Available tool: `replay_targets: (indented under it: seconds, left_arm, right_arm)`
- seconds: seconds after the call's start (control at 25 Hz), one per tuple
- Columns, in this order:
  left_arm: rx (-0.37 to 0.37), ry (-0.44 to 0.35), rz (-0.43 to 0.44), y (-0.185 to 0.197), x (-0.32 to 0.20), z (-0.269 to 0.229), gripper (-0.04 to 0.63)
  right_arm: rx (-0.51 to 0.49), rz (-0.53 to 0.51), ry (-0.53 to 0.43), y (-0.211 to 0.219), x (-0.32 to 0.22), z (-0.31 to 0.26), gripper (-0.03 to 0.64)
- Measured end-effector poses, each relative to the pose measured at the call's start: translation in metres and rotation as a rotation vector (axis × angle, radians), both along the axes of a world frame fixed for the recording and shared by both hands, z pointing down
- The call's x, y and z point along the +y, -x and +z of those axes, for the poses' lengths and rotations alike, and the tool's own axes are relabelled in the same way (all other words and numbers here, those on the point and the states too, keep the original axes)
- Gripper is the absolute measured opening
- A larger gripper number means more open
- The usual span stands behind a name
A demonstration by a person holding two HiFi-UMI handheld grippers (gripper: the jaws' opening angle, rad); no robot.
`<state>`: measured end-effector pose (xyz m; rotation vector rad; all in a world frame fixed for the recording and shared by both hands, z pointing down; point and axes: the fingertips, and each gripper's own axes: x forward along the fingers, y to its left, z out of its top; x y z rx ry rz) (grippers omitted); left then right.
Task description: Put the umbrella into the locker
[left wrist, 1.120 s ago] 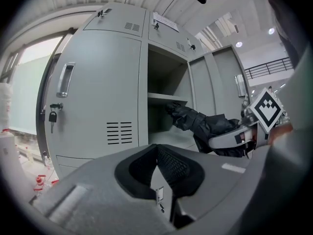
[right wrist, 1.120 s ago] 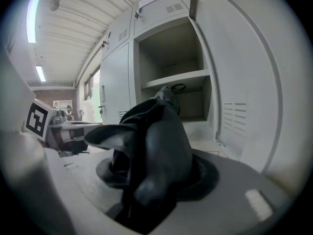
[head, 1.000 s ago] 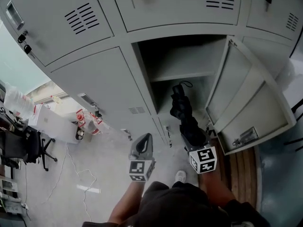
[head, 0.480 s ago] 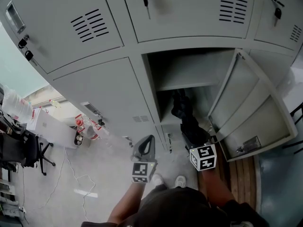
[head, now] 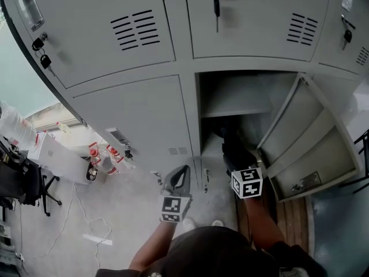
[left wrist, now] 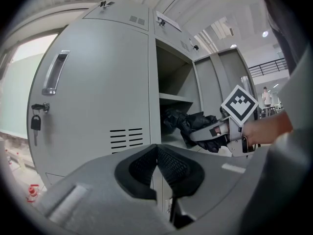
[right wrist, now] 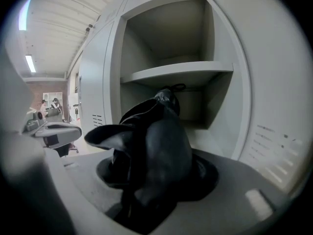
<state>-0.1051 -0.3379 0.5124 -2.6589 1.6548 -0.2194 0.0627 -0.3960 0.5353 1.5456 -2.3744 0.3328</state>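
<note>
The black folded umbrella (head: 232, 146) is clamped in my right gripper (head: 237, 161), and its front end reaches into the open locker (head: 214, 105), under the shelf (head: 236, 107). In the right gripper view the umbrella (right wrist: 157, 141) fills the space between the jaws of the right gripper (right wrist: 156, 177), its strap loop pointing at the shelf (right wrist: 178, 73). My left gripper (head: 176, 182) hovers in front of the closed door to the left, shut and holding nothing. From the left gripper view, the left gripper (left wrist: 157, 164) has its pads pressed together, and the umbrella (left wrist: 188, 124) shows at the locker mouth.
The locker's door (head: 311, 149) stands swung out to the right. Keys (head: 217, 6) hang from the doors above and to the left. Bottles and boxes (head: 95, 154), an office chair (head: 23, 183) and a cable lie on the floor at left. Wooden boards (head: 288, 212) run at the lower right.
My right gripper has pushed the umbrella deeper into the lower part of the open locker. Both grippers have moved closer to the lockers. The left gripper stays shut.
</note>
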Motion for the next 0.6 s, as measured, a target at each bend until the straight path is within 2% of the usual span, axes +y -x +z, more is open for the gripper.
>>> replay_targets:
  seconds: [0.28, 0.6]
  left_arm:
    - [0.009, -0.013, 0.014, 0.002, -0.008, -0.005, 0.003]
    - [-0.016, -0.016, 0.029, 0.003, -0.014, -0.005, 0.003]
  right_arm:
    - [-0.005, 0.023, 0.035, 0.005, -0.037, -0.009, 0.236]
    - [0.014, 0.066, 0.065, 0.007, -0.081, -0.015, 0.238]
